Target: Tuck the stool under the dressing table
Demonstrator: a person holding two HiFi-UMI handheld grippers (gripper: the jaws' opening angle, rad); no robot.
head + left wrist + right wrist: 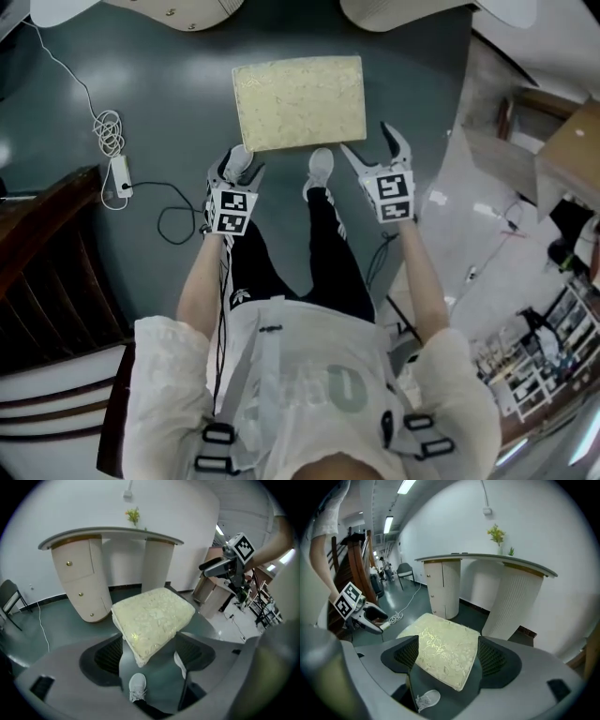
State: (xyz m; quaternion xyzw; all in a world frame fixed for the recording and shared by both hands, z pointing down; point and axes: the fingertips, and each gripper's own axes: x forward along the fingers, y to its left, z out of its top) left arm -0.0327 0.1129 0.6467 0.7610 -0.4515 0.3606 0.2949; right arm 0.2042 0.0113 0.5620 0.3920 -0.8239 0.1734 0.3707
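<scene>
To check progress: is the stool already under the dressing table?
No, the whole stool stands in front of the dressing table, not beneath its top.

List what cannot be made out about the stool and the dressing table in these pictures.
- Stool legs: hidden beneath its own cushion in all three views.
- Dressing table top: cut off by the upper edge of the head view, where only its pedestals show.
- Plant on the table: too small in both gripper views to tell its kind.
</scene>
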